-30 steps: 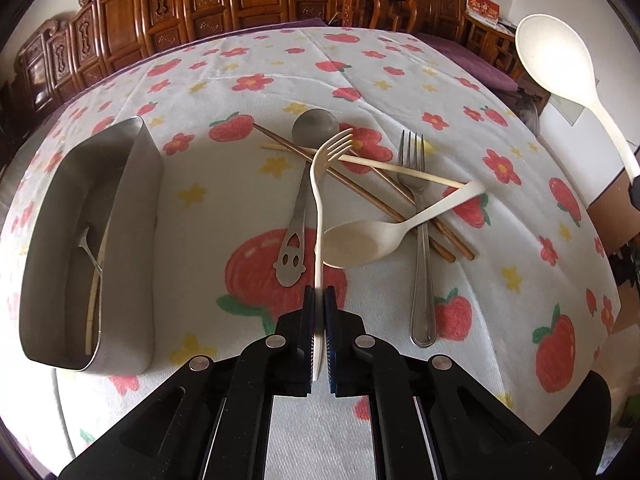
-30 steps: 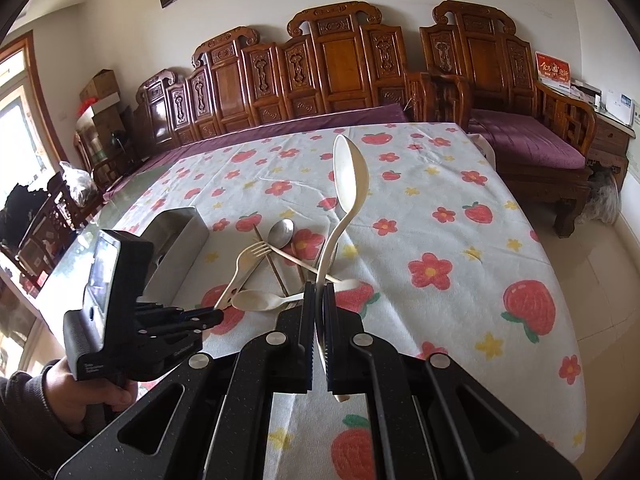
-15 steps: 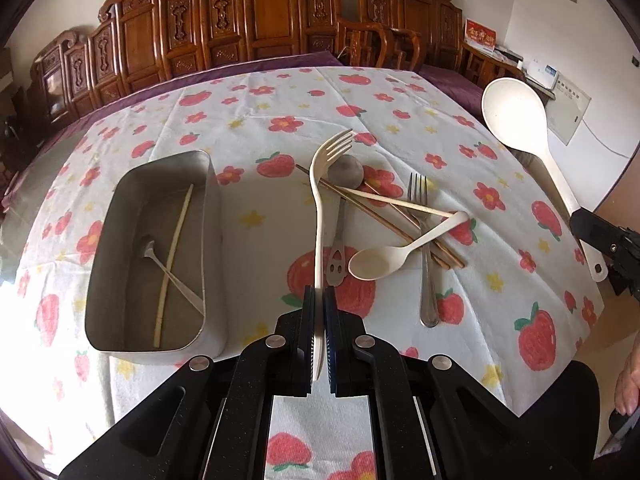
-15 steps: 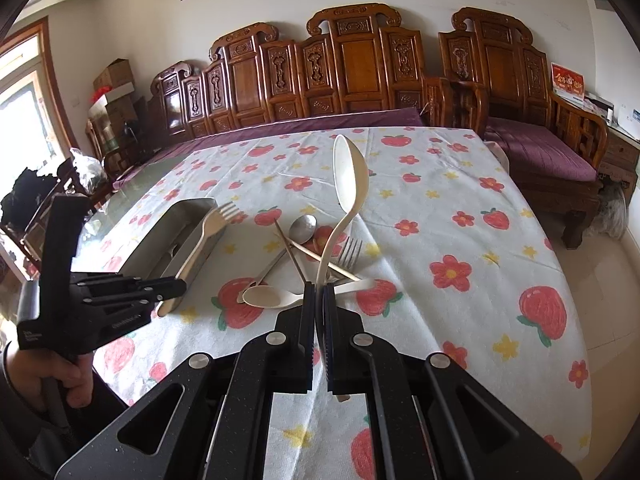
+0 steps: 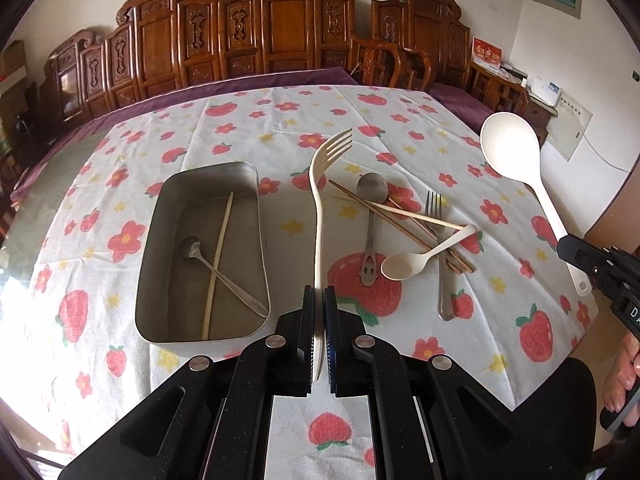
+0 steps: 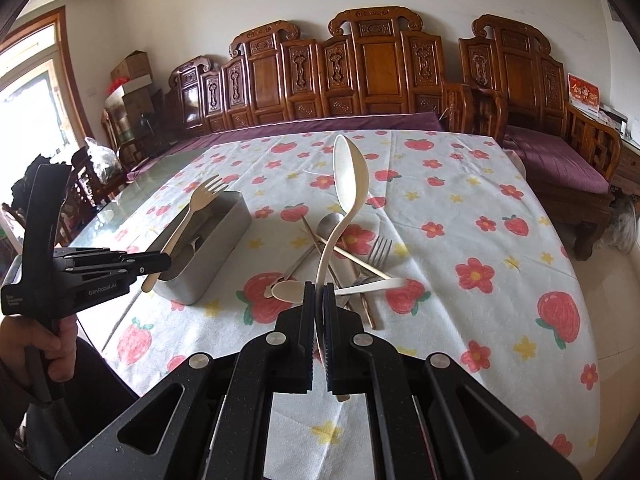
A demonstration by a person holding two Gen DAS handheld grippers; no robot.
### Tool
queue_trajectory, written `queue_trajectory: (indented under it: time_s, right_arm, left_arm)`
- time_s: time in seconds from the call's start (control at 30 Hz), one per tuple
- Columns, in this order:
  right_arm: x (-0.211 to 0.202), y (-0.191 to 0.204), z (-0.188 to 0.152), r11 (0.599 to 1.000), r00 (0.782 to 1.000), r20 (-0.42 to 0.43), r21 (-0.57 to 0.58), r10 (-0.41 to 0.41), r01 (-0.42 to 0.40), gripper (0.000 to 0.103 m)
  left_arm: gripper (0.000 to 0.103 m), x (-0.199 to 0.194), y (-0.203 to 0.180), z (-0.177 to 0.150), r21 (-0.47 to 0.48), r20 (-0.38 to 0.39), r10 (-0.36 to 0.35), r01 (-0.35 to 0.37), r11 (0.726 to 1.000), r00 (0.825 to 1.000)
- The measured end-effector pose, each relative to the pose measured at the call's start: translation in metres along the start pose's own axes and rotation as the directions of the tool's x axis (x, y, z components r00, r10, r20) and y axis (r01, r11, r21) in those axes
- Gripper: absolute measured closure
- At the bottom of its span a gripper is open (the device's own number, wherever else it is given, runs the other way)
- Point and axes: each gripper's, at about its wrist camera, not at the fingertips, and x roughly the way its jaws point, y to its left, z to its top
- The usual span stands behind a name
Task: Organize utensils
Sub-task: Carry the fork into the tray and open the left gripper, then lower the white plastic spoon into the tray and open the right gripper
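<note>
Left wrist view: left claw (image 5: 319, 322) pinching fork (image 5: 320, 216), held beside tin (image 5: 202, 258). Right claw (image 6: 319, 322) pinching ladle (image 6: 347, 196) above pile on desk (image 5: 400, 120). Step: carrying to tin. Next: lower fork in, release.

A cream serving spoon (image 6: 349, 184) is being gripped by its handle between the closed jaws of the right gripper (image 6: 319, 300), its bowl raised above the strawberry-print tablecloth (image 6: 460, 240). A cream fork (image 6: 188, 220) is being held by the left gripper (image 6: 160, 261), tines up, over the near end of the metal tray (image 6: 216, 240). That gripper is being clasped by a hand (image 6: 52, 344) at the lower left. A small cream spoon (image 6: 320, 290), a steel fork (image 6: 378, 252), a steel spoon (image 6: 330, 224) and chopsticks (image 6: 352, 260) are being left in a crossed pile beside the tray. Carved wooden chairs (image 6: 376, 68) are being shown behind the table.
</note>
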Motion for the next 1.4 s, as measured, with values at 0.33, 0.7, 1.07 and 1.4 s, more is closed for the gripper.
queue_trajectory:
  time_s: [0.33, 0.7, 1.07, 1.4]
  right_arm:
    - [0.009, 0.013, -0.002, 1.000, 1.000, -0.013, -0.011, 0.017, -0.017, 0.098]
    - [0.039, 0.034, 0.007, 0.999, 0.999, -0.035, -0.031, 0.009, -0.010, 0.098]
    - [0.082, 0.068, 0.028, 0.999, 0.997, -0.065, -0.039, 0.031, -0.034, 0.098]
    - [0.104, 0.095, 0.039, 0.998, 0.995, -0.090, -0.047, 0.040, -0.045, 0.098]
  left_arm:
    - [0.099, 0.010, 0.045, 0.006, -0.040, 0.004, 0.007, -0.007, 0.999, 1.000]
    - [0.099, 0.046, 0.103, 0.016, -0.097, -0.007, 0.002, -0.003, 0.995, 1.000]
    - [0.099, 0.064, 0.130, 0.010, -0.123, -0.023, -0.002, -0.001, 0.992, 1.000]
    - [0.098, 0.072, 0.136, 0.018, -0.128, -0.033, -0.011, 0.006, 0.992, 0.999]
